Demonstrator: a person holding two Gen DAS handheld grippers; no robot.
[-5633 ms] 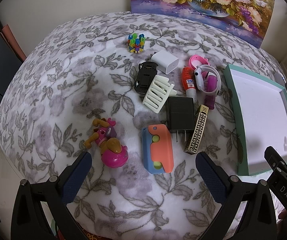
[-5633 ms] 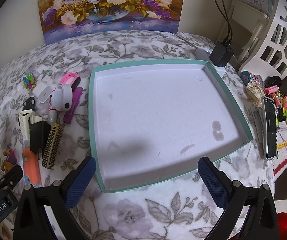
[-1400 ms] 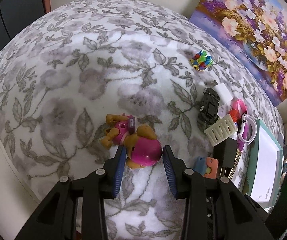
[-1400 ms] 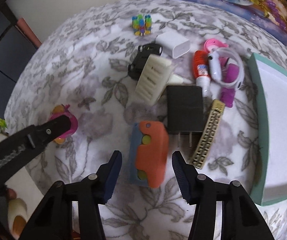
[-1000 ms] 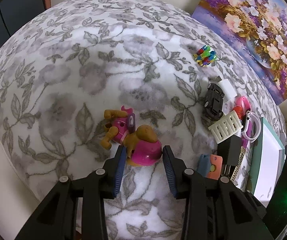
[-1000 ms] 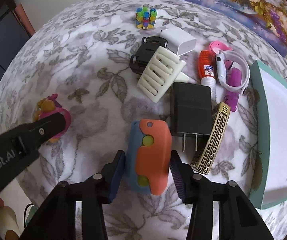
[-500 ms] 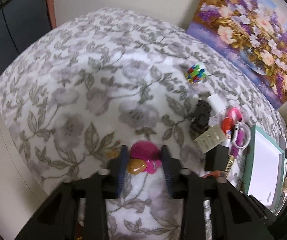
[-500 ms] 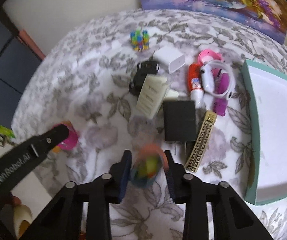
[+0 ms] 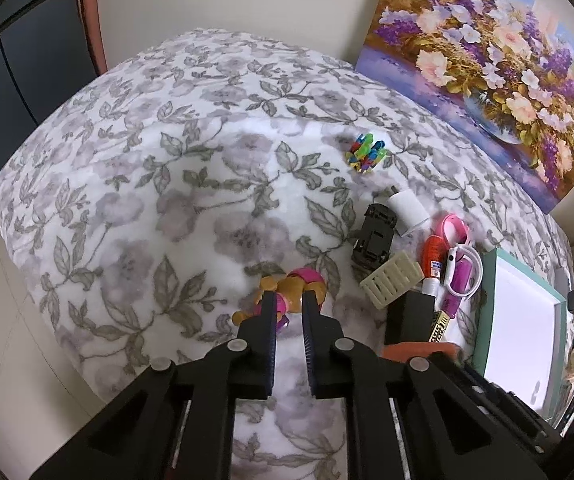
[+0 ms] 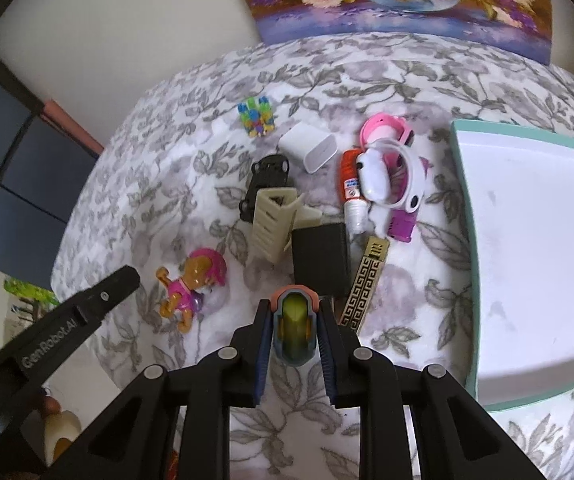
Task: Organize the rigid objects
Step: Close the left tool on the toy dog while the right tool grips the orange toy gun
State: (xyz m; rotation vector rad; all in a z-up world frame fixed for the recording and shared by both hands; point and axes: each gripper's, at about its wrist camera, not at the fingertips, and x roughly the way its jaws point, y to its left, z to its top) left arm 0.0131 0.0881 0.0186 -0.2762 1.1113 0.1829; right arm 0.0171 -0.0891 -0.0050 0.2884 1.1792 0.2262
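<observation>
You had both claws clamped: left claw (image 9: 289,308) on the pink pup figure (image 9: 287,292) at lower centre, right claw (image 10: 293,332) on the orange-blue toy (image 10: 294,326). Pick-up step; next, carry both to the teal tray (image 10: 463,208) at right.

Pink-and-tan toy dog figure (image 9: 293,292): clamped at its middle, raised over the floral bedspread's (image 9: 135,184) near edge. Orange-and-blue toy (image 10: 294,326) with yellow-green core: held end-on, also lifted. Mint-rimmed white tray (image 10: 463,208): empty, at the bedspread's right side.
</observation>
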